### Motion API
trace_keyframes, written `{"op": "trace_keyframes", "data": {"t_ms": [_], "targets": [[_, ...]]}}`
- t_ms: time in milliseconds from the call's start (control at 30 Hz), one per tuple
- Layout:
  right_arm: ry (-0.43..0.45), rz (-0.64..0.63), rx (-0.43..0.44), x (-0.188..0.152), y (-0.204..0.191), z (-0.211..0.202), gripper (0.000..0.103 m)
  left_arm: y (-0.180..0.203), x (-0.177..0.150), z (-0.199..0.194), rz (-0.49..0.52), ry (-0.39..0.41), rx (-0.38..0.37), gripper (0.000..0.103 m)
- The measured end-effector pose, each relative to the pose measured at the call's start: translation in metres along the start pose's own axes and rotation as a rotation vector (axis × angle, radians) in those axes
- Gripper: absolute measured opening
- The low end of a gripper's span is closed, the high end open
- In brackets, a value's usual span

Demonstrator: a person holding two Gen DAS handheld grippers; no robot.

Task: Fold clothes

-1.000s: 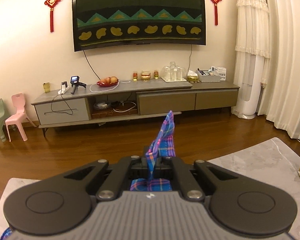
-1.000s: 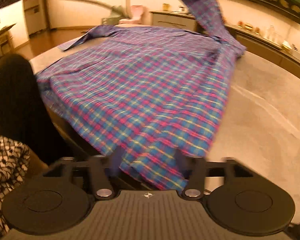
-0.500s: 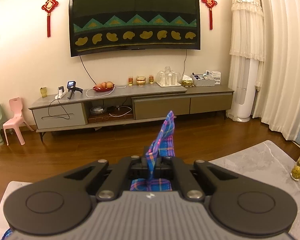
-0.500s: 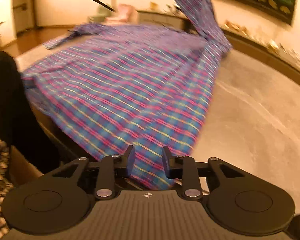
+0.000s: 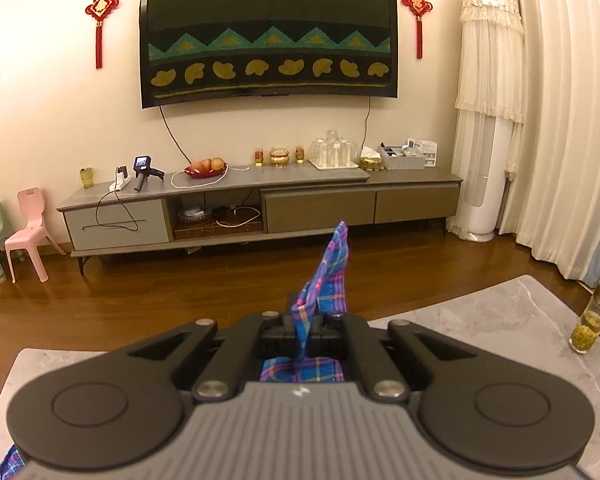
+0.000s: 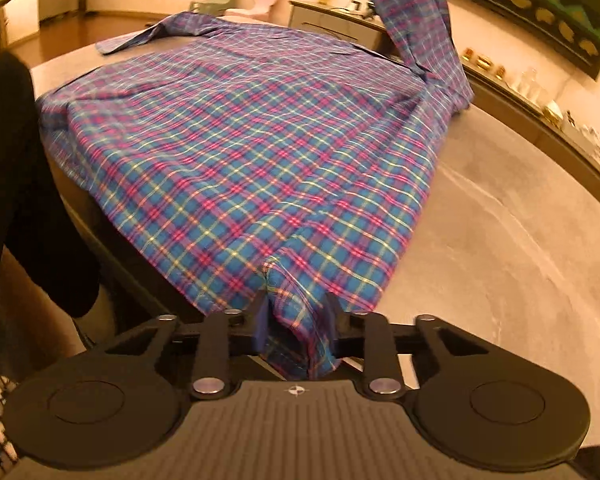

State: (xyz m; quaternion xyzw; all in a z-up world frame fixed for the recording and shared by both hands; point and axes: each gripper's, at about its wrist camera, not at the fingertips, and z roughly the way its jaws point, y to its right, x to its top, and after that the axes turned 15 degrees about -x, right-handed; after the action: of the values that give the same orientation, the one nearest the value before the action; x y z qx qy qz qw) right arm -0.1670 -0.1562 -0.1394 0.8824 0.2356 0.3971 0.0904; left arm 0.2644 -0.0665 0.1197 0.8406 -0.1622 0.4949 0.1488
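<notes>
A blue, pink and yellow plaid shirt (image 6: 260,152) lies spread on a grey marble table (image 6: 500,240). My right gripper (image 6: 296,316) is at the shirt's near hem corner, its fingers around a bunched fold of cloth at the table's edge. My left gripper (image 5: 306,318) is shut on another part of the shirt (image 5: 324,276) and holds it up above the table; that raised part (image 6: 416,12) shows at the far end in the right wrist view.
A glass bottle of yellow tea (image 5: 592,320) stands on the table (image 5: 480,320) at the right edge. A TV cabinet (image 5: 260,204) with small items stands against the far wall. A person's dark-clothed body (image 6: 16,184) is at the table's left.
My right gripper has moved onto the shirt's hem corner and closed on it. My left gripper has kept its hold and lifted slightly.
</notes>
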Motion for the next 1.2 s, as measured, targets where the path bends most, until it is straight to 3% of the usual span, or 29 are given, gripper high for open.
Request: {"op": "trace_keyframes", "data": {"t_ms": [133,233,367,567,800,1000,1067,1167,1200], "targets": [[0.004,0.038,-0.008,-0.002,0.004,-0.002,0.007,0.005,0.003,-0.006,0.010,0.012,0.001,0.001],[0.021,0.084,-0.010,-0.001,0.010,-0.006,0.003,0.006,0.005,-0.009,0.011,0.025,0.017,0.001],[0.075,0.182,0.045,0.009,0.019,-0.026,0.003,-0.003,0.011,-0.017,-0.004,0.049,0.054,0.001],[0.124,0.191,0.193,0.039,0.001,-0.029,0.003,-0.030,0.015,-0.029,0.002,0.055,0.128,0.001],[0.052,0.112,0.251,0.048,-0.034,0.011,0.003,-0.061,-0.018,-0.021,0.020,-0.001,0.227,0.001],[0.015,0.114,0.298,0.043,-0.038,0.022,0.003,-0.072,-0.054,-0.008,0.087,-0.059,0.364,0.001],[0.015,0.130,0.316,0.041,-0.033,0.023,0.003,-0.065,-0.066,-0.010,0.117,-0.057,0.327,0.001],[0.010,0.185,0.369,0.038,-0.021,0.025,0.006,-0.041,-0.086,-0.029,0.208,0.025,0.201,0.001],[0.006,0.216,0.397,0.036,-0.015,0.026,0.016,-0.032,-0.093,-0.035,0.238,0.052,0.158,0.001]]}}
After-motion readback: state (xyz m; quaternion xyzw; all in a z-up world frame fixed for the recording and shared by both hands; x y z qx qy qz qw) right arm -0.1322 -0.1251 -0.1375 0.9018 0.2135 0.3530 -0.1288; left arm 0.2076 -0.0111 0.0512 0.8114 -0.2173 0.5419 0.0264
